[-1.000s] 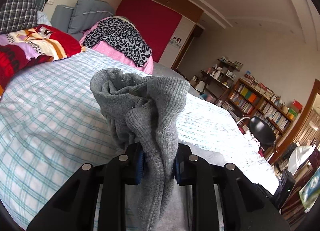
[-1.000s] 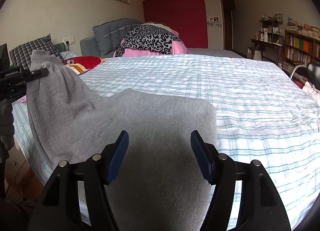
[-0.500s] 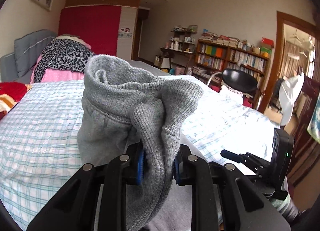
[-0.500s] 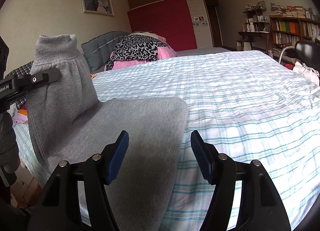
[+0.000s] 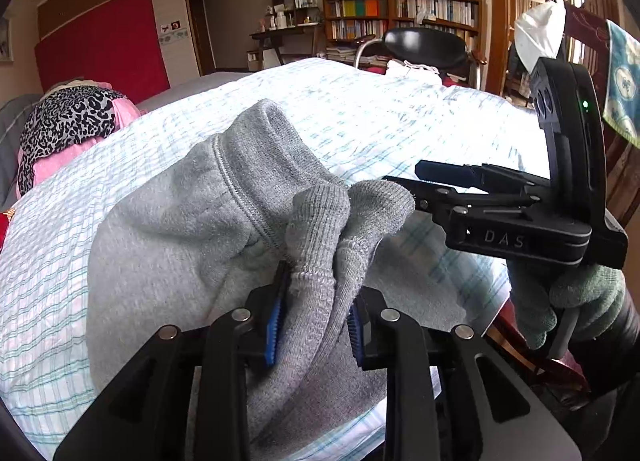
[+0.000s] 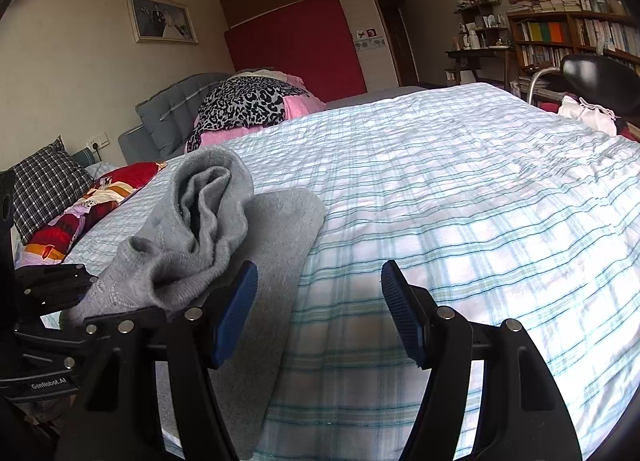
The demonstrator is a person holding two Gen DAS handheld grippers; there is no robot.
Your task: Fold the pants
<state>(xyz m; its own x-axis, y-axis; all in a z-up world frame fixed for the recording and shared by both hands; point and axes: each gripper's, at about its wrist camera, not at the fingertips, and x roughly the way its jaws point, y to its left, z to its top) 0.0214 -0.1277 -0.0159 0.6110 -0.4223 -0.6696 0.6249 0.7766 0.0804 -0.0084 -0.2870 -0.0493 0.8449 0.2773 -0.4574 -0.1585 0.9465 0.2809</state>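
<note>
The grey pants [image 5: 180,229] lie on the checked bed, partly folded over. My left gripper [image 5: 316,321] is shut on their ribbed cuff end, which bunches up between the blue pads. In the right wrist view the pants [image 6: 280,221] sit at the left, with the cuff end draped over the left gripper [image 6: 52,289]. My right gripper [image 6: 318,313] is open and empty, just right of the pants' folded edge above the sheet. It also shows in the left wrist view [image 5: 448,177], held by a gloved hand.
The bed [image 6: 460,189] with a blue-checked sheet stretches ahead. Pillows and a leopard-print blanket [image 6: 244,101] lie at the headboard. A black chair [image 6: 600,77] and bookshelves [image 5: 400,9] stand beyond the bed's far side.
My left gripper has swung right and down, carrying the cuff end over the laid-out pants toward the right gripper. The right gripper stays open and has shifted right, off the fabric.
</note>
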